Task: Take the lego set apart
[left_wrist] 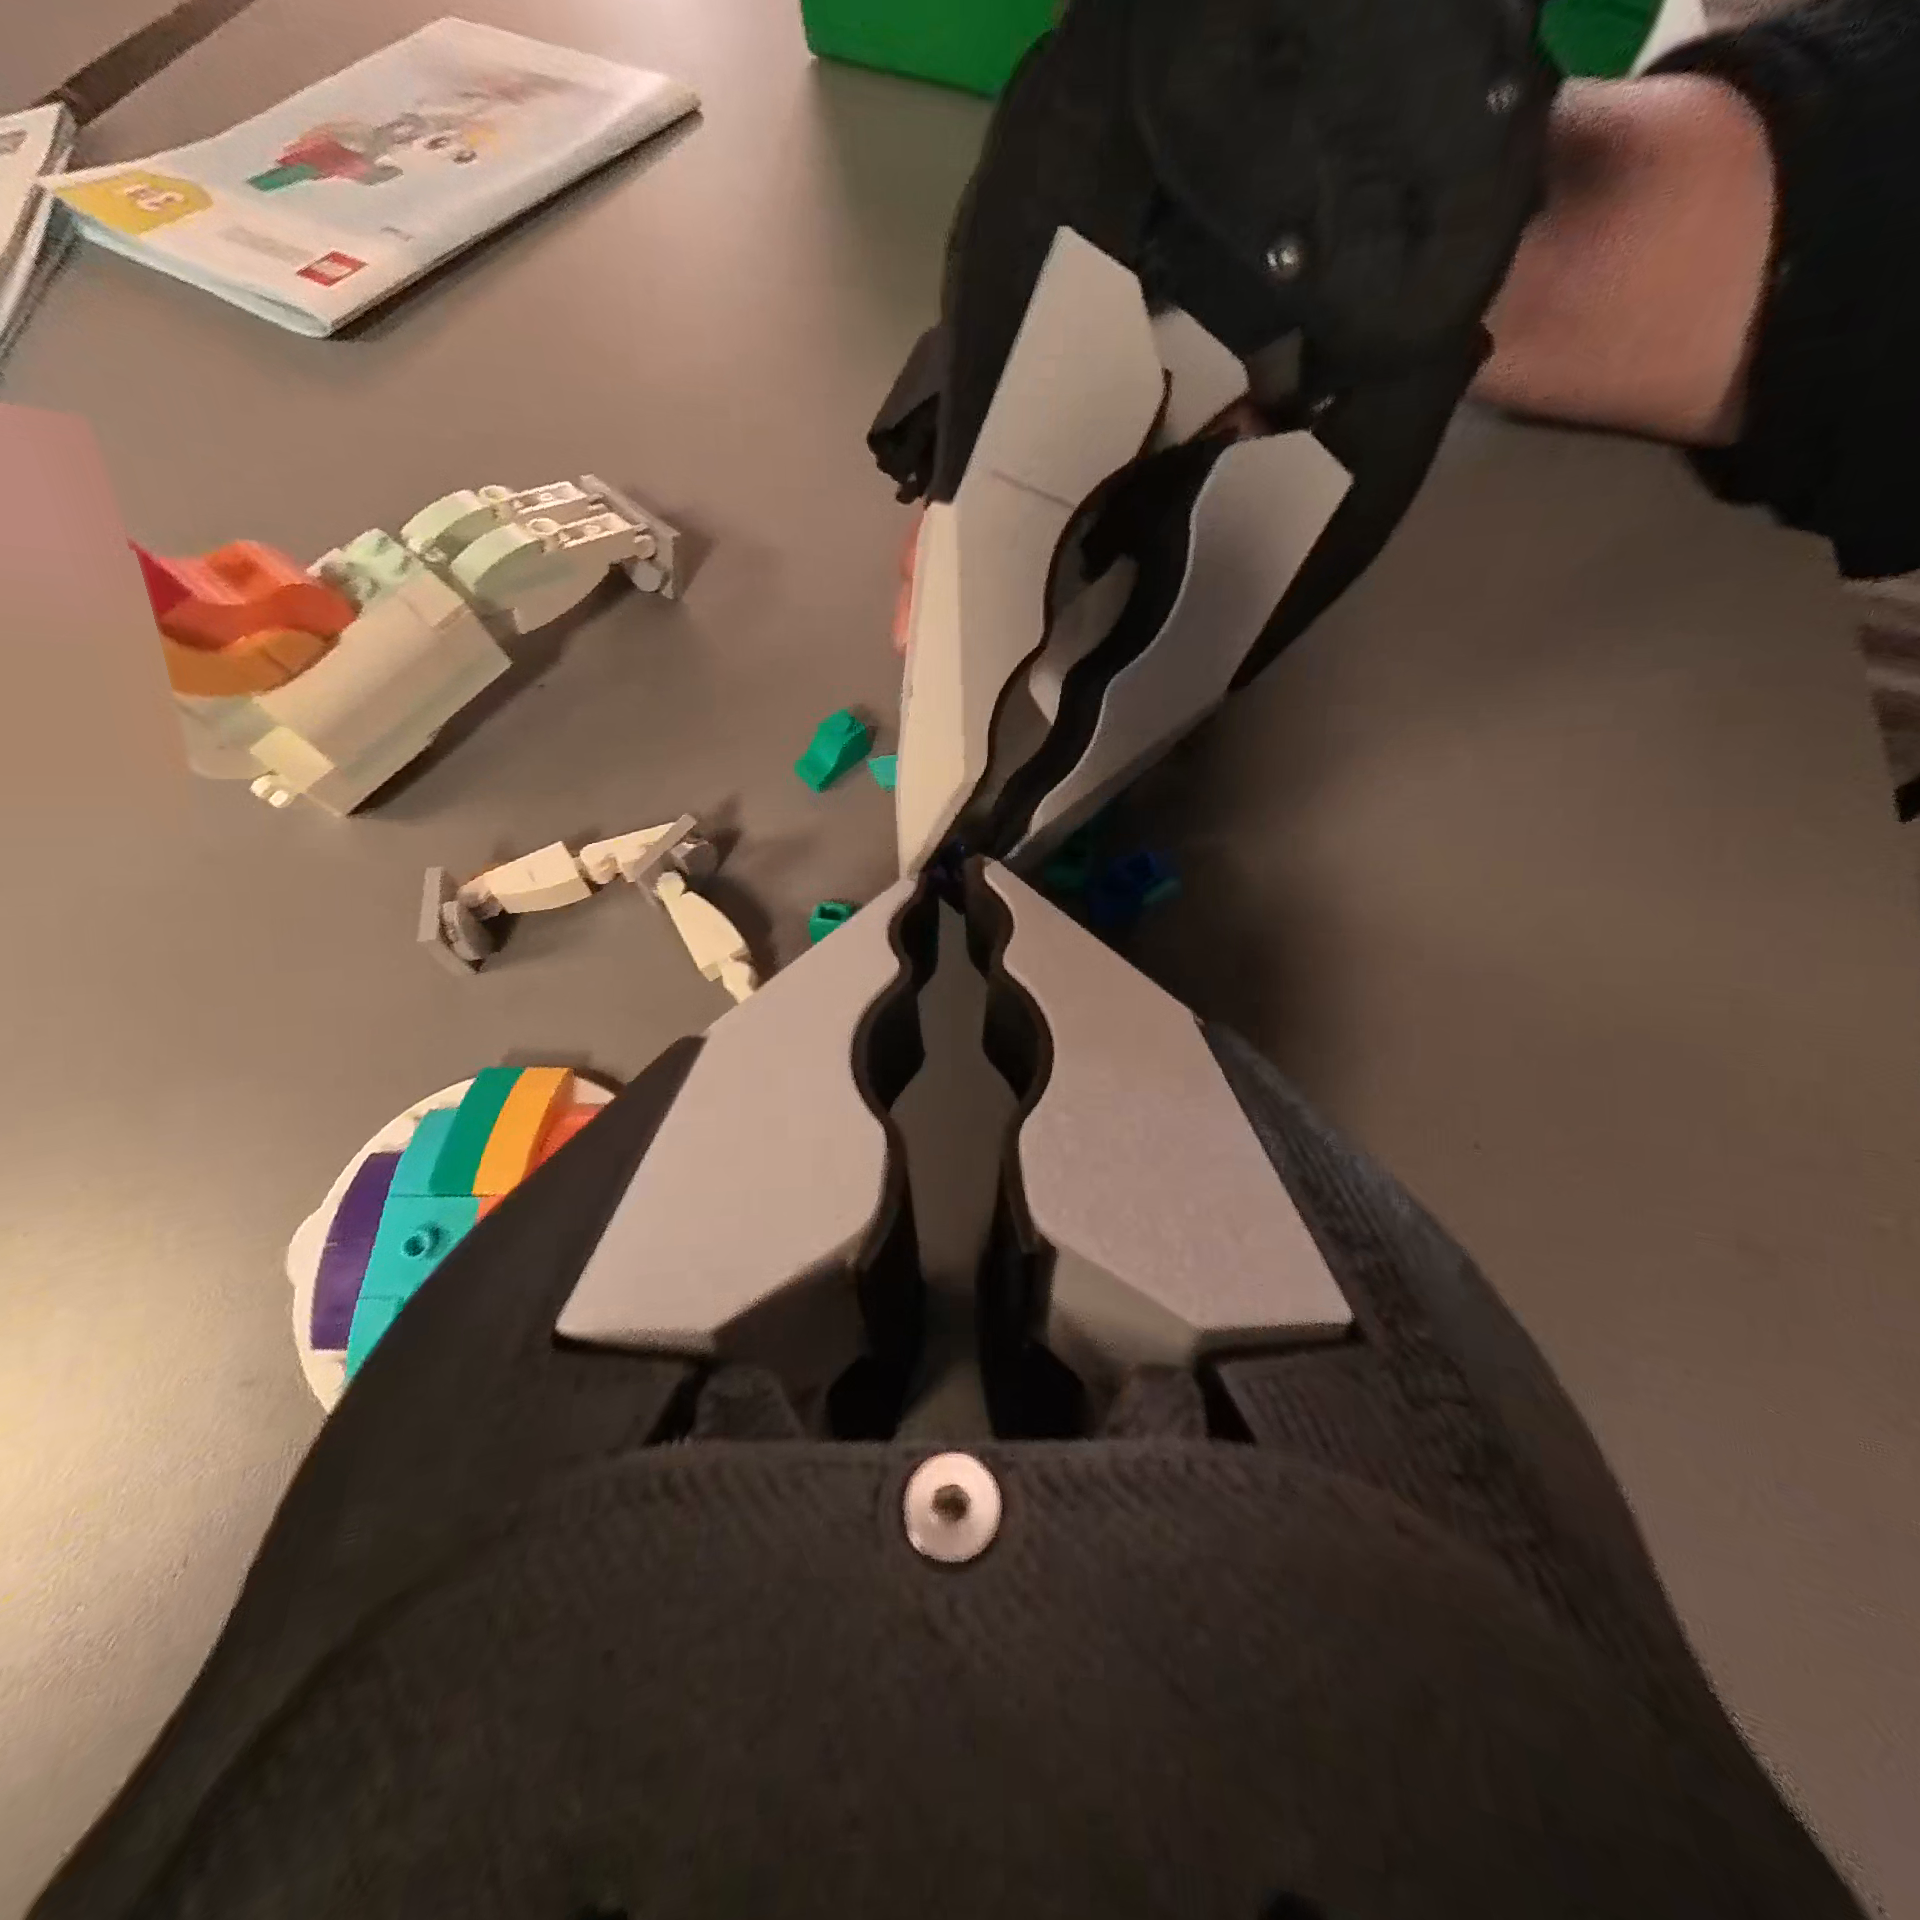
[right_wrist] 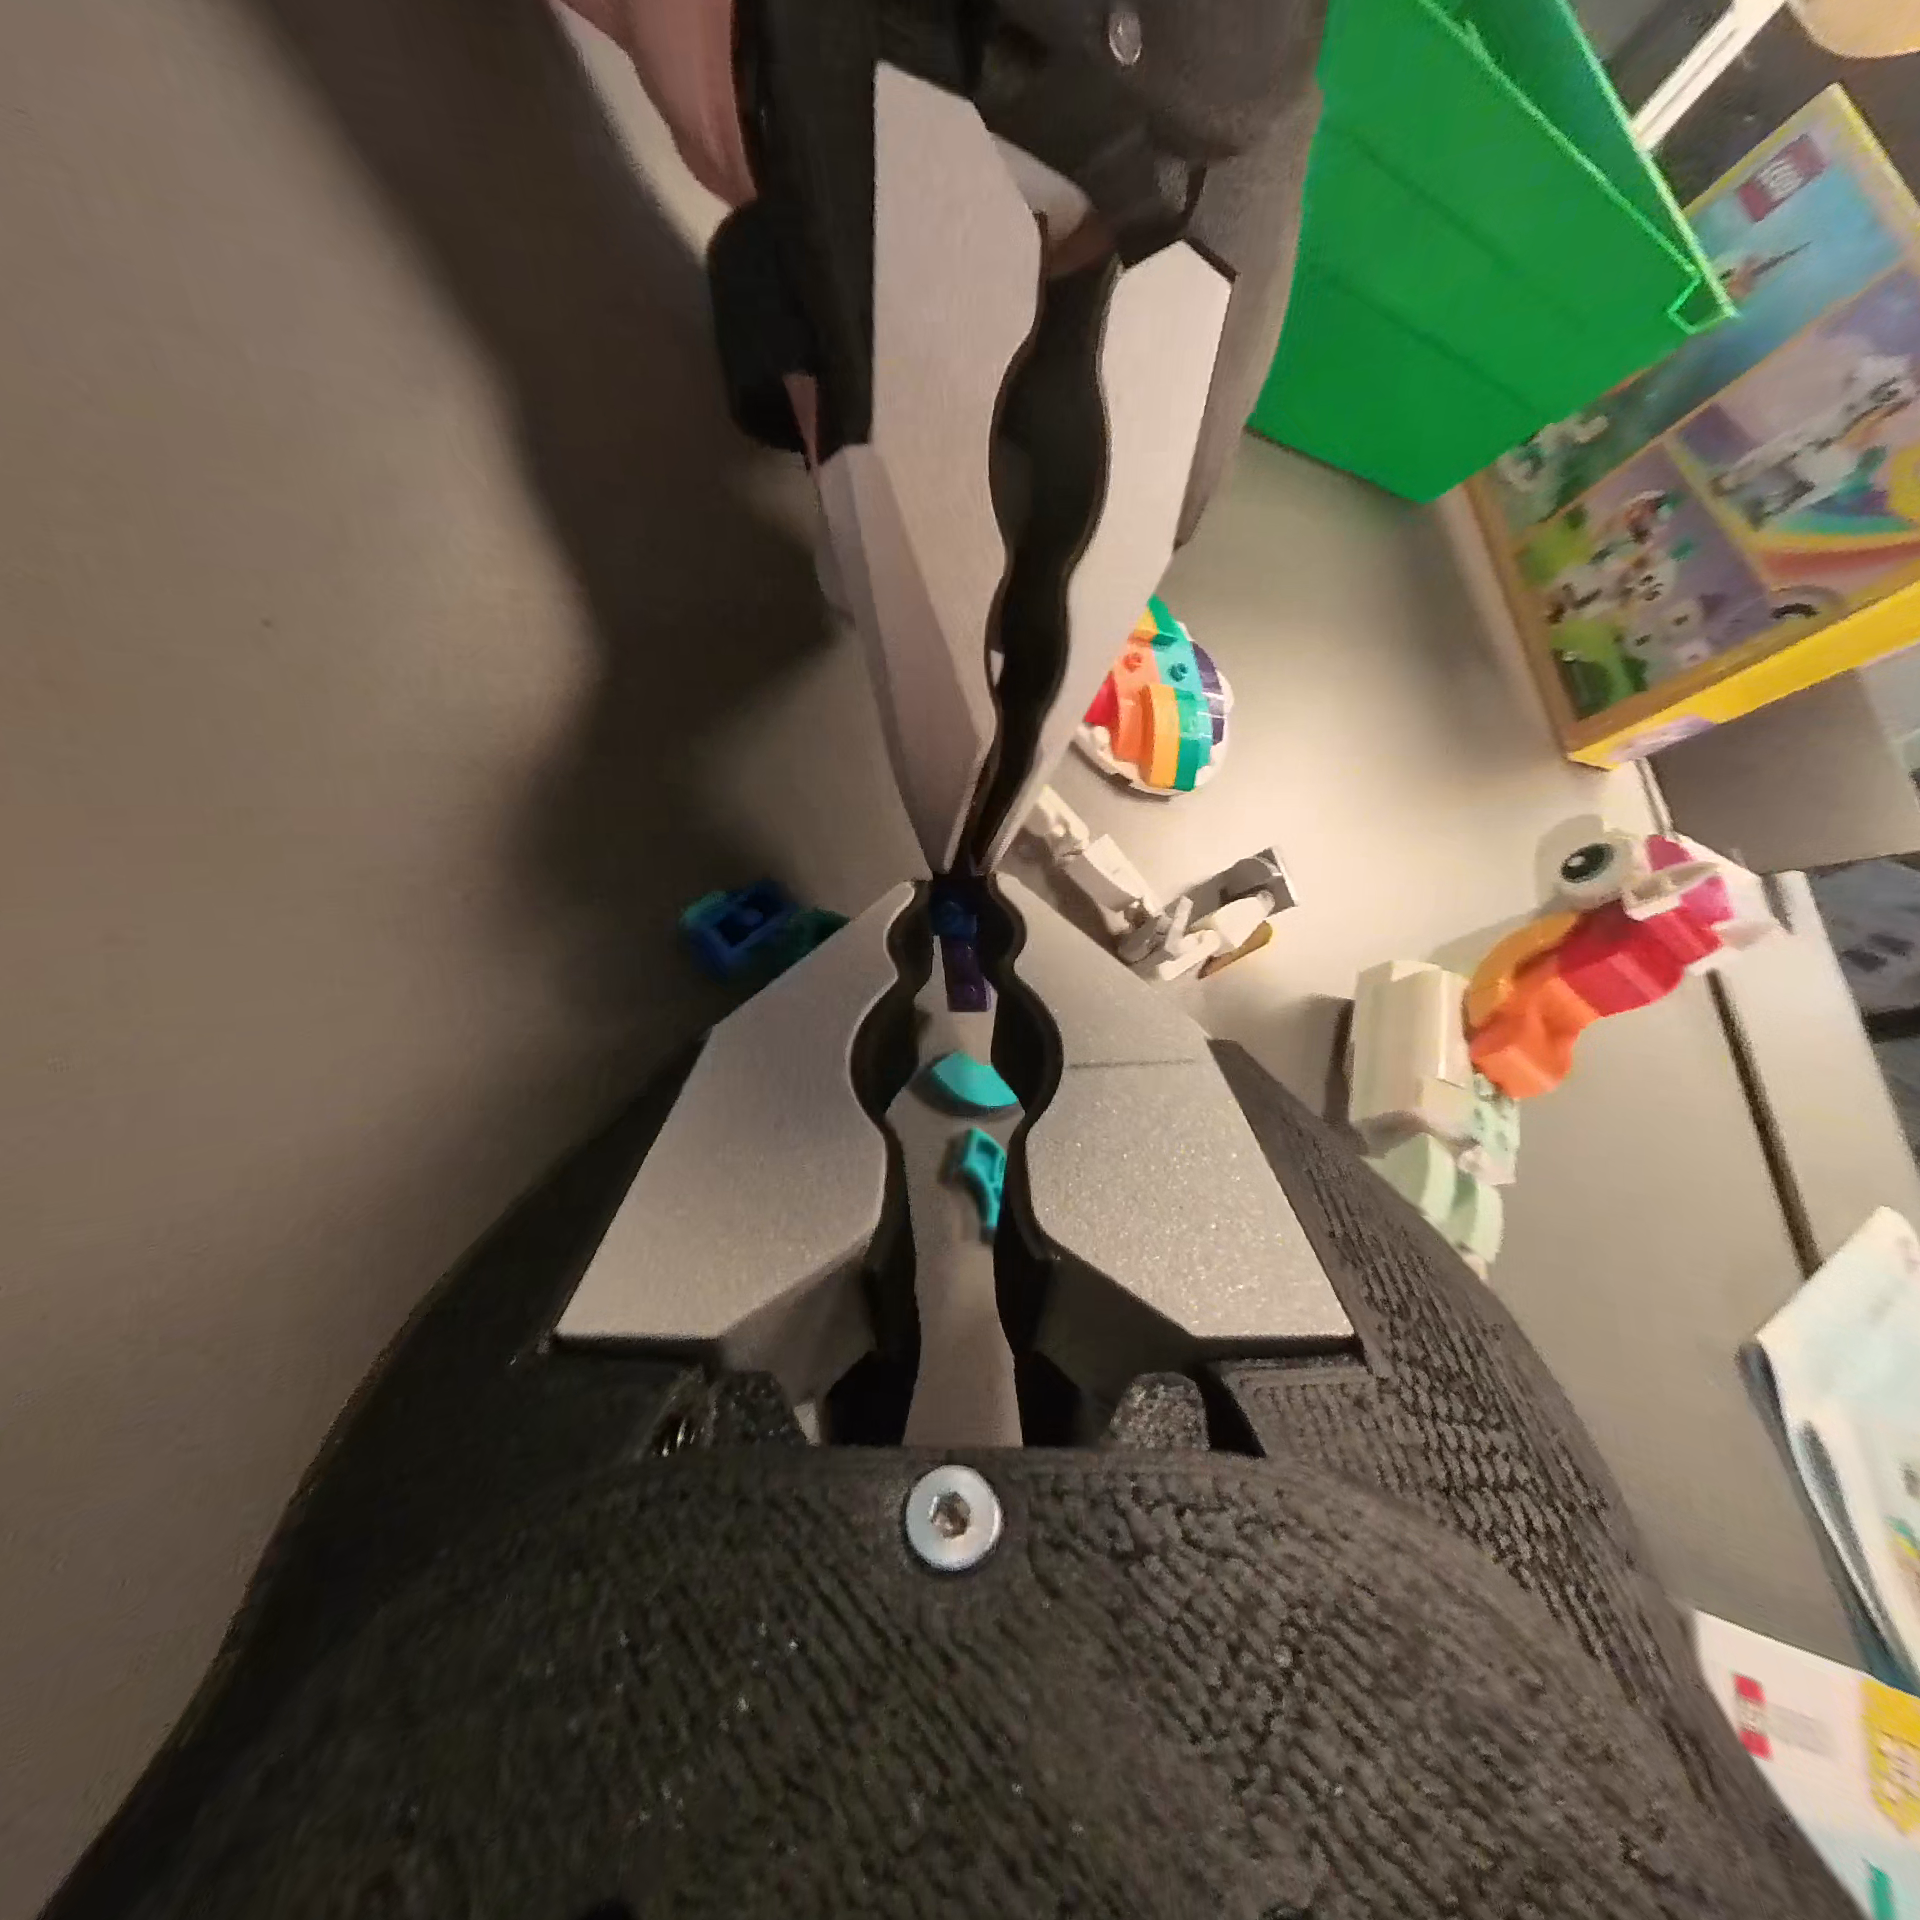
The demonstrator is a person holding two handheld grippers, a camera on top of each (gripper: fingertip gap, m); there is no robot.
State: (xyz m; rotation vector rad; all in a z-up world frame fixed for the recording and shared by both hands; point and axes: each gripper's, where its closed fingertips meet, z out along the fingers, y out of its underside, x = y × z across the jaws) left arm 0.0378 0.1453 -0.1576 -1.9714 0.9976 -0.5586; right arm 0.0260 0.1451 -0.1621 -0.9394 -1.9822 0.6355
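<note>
The left hand-held gripper (left_wrist: 951, 883) has its grey fingers almost closed, and their tips pinch one end of a small dark blue and purple stack of lego pieces (right_wrist: 961, 951). The right hand-held gripper (right_wrist: 956, 894) meets it tip to tip; its fingers are also nearly closed and grip the other end of the same stack. The stack is held between the two, above the grey surface (left_wrist: 1455, 935).

Just beside the tips lie loose pieces: a small green sloped brick (left_wrist: 831, 750), a tiny green piece (left_wrist: 829, 920) and a blue and teal cluster of bricks (right_wrist: 753, 928). In the right wrist view, two small turquoise curved pieces (right_wrist: 961, 1081) show through the gap between the fingers.

Farther to the left is a white jointed leg assembly (left_wrist: 582, 894), then a white and pale green animal body with a red and orange mane (left_wrist: 343, 665), lying on its side. A round white base with a rainbow of coloured bricks (left_wrist: 436, 1195) sits close to the left gripper's body. An instruction booklet with a pale blue cover (left_wrist: 364, 177) lies near the far edge.

A green plastic bin (right_wrist: 1455, 291) stands behind; I cannot tell what is inside. Beside it stands a colourful cardboard box with a yellow border (right_wrist: 1714, 468). To the right of the grippers, the surface is open.
</note>
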